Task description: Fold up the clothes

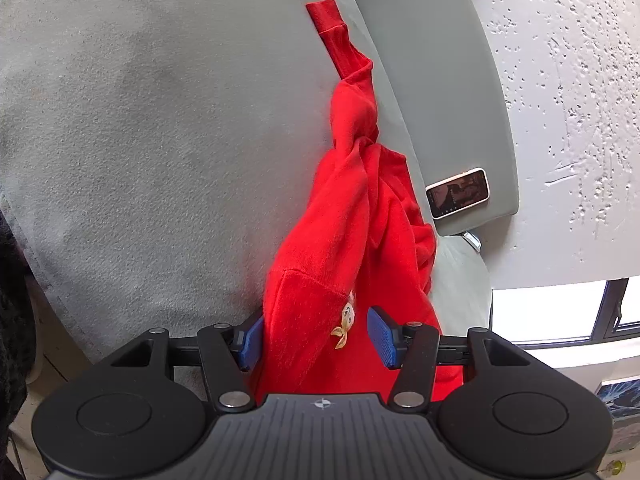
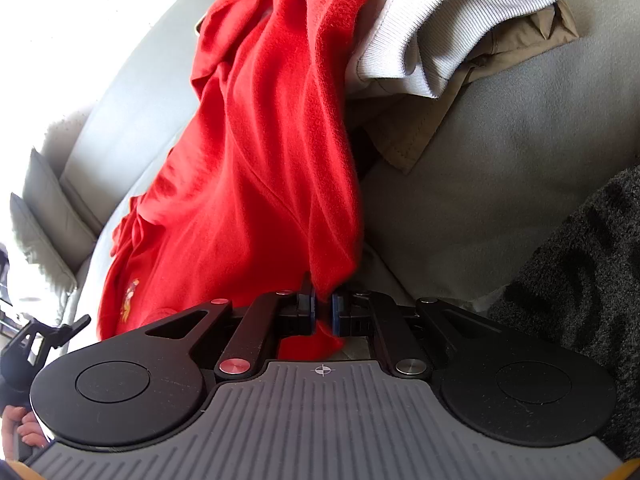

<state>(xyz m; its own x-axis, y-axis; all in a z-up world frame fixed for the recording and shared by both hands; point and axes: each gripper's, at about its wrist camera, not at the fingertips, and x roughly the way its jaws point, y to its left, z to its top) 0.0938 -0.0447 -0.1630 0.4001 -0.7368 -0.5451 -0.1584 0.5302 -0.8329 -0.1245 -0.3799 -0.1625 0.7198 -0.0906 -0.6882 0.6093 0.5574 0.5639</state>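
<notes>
While the red sweater (image 1: 352,240) hung bunched and twisted above the grey sofa seat (image 1: 140,140), its cloth was seen passing between the blue pads (image 1: 382,336) of the left gripper (image 1: 318,338). The jaws of that gripper were spread wide, with one pad against the fabric's edge and the other standing clear of it, so no grip was shown there. A ribbed cuff (image 1: 324,14) was seen at the far end of a twisted sleeve, lying on the seat cushion. A small embroidered figure (image 1: 346,318) was visible on the cloth just between the pads. A phone (image 1: 458,194) with a lit screen was seen resting on the sofa's grey armrest (image 1: 480,120), well apart from the sweater's cuff.

In the right wrist view, the right gripper (image 2: 323,312) was drawn nearly closed, and a fold of the red sweater (image 2: 260,160) was pinched between its pads. From there the garment was stretched away over the sofa cushion (image 2: 500,160). A white ribbed garment (image 2: 440,32) was seen lying beside it, on top of a tan garment (image 2: 420,132). A dark fuzzy fabric (image 2: 592,272) was visible at the right edge.
</notes>
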